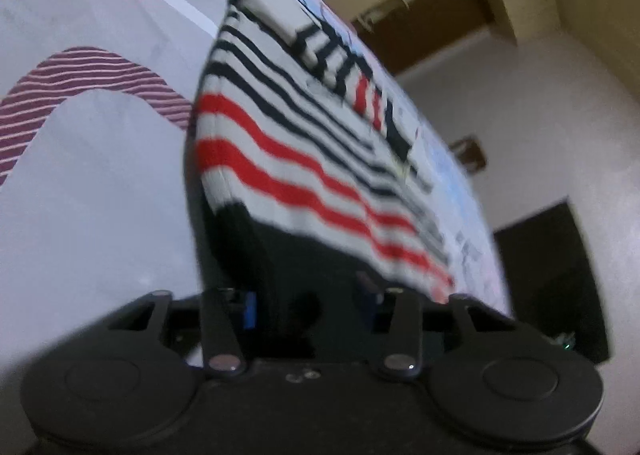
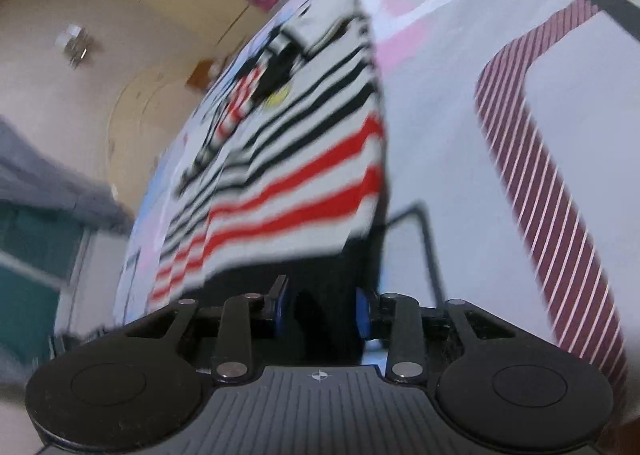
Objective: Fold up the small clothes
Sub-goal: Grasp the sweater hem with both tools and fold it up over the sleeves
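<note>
Pale bedsheet [image 1: 100, 195] below — both grippers' jaws, left [image 1: 310, 299] and right [image 2: 320, 307], pinch the striped garment's [image 1: 300, 159] dark hem.

A small knit garment [image 1: 296, 159] [image 2: 304, 175], white with black and red stripes and a black hem, hung lifted, partly folded.

Each black hand-held gripper [image 1: 308, 303] [image 2: 320, 307] has blue pads, silver screws.

The striped garment [image 1: 304, 159] looked like soft ribbed knit cloth with a black hem. My left gripper [image 1: 310, 303] was matt black plastic with shiny metal pins. The bedsheet [image 1: 92, 183] looked smooth, matt cloth.
</note>
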A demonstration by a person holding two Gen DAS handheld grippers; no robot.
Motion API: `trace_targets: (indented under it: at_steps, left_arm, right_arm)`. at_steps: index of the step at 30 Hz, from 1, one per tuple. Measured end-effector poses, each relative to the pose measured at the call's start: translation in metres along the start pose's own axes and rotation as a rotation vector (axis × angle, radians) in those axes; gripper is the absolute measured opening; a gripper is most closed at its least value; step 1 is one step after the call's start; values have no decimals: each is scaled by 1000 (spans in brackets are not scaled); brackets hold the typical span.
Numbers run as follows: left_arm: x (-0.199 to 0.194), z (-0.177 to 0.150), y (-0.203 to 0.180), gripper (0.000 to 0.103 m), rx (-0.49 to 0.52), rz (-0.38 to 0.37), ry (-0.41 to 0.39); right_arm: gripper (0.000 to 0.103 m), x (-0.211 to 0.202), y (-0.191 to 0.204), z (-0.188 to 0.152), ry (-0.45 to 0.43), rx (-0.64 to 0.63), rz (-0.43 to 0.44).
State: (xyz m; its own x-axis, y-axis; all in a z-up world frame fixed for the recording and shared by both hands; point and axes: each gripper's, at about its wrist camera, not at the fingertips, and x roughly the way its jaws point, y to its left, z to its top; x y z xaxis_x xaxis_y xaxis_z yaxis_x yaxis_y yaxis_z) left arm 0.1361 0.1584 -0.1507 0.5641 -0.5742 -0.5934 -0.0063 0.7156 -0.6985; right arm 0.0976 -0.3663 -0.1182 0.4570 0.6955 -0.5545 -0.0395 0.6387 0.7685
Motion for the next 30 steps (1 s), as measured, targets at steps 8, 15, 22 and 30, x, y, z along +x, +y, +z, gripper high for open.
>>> trace_targets:
  at_steps: [8, 15, 22, 30]
  left_arm:
    - [4, 4, -8, 6, 34, 71, -40]
    - [-14, -4, -2, 6, 16, 151, -113]
    - [-30, 1, -11, 6, -19, 98, -181]
    - [-35, 88, -63, 6, 38, -46, -342]
  right_arm:
    - [3, 5, 0, 11, 11, -52, -22]
    - [3, -21, 7, 12, -92, -136, -56]
    - [3, -25, 12, 31, -125, -95, 2]
    - [3, -32, 67, 116, -304, -164, 58]
